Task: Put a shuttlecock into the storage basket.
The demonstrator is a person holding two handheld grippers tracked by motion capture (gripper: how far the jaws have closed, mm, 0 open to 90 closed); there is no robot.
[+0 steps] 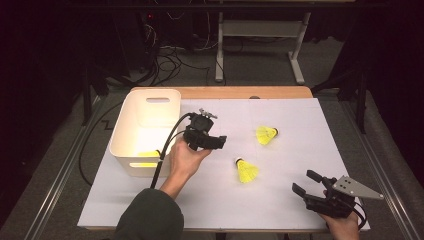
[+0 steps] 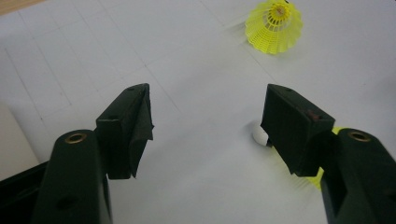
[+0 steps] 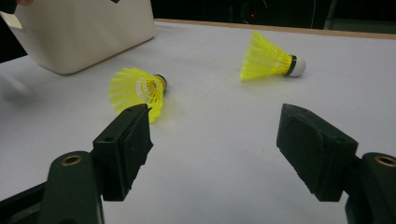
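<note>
A person sits at a desk (image 1: 210,200) with a white cover and holds a black tool in each hand. The left tool (image 1: 216,142) is up above the desk, just to the right of a white bin (image 1: 145,131), and its two jaws are spread wide with nothing between them. A black cable (image 1: 167,147) hangs from it and runs down past the bin. The right tool (image 1: 306,183) is low by the near right corner of the desk, and its jaws are spread wide too, holding nothing. A grey plate with three corners (image 1: 356,188) sits on top of it. Two yellow shuttlecocks lie on their sides on the desk between the two tools. The near shuttlecock (image 1: 246,170) is in the middle of the desk, with its small white tip pointing away from the person. In the left gripper view its white tip (image 2: 259,134) peeks out beside the right jaw, close under the left tool. In the right gripper view its yellow skirt (image 3: 137,89) faces the right tool, just past the left jaw. The far shuttlecock (image 1: 266,134) lies farther back and to the right, well apart from both tools, with its tip pointing to the right. Inside the bin, down at the bottom, there is one more yellow thing (image 1: 148,153), but it is too hidden to tell what it is.
</note>
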